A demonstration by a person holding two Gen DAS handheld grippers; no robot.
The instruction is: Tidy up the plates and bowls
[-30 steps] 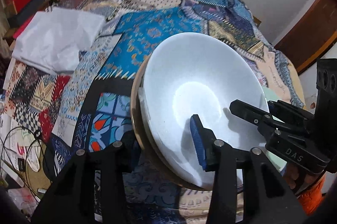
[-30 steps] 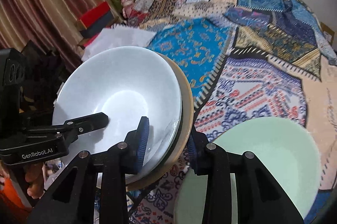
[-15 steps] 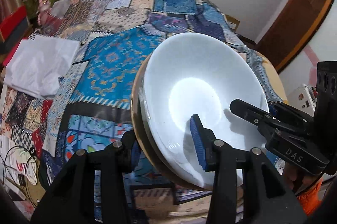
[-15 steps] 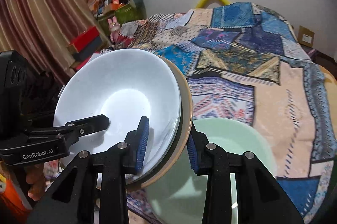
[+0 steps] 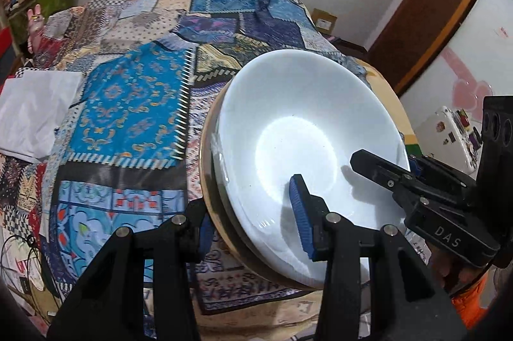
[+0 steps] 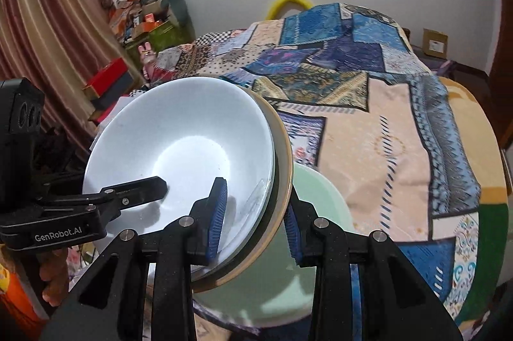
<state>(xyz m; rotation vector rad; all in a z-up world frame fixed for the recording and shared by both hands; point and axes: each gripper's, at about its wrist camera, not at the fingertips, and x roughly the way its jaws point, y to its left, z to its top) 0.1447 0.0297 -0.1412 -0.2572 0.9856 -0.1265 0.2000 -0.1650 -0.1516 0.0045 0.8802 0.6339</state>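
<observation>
You hold a stack of dishes between both grippers, lifted clear above the patchwork blanket. The left gripper is clamped narrow on the near-left rim of the stack: one blue pad sits inside the white bowl, the other is under the tan plate beneath it. The right gripper is likewise closed narrow on the opposite rim, one pad in the white bowl, one behind the tan plate. The stack is tilted, with at least one more white dish edge showing between bowl and plate. A pale green bowl lies on the blanket below the right gripper.
</observation>
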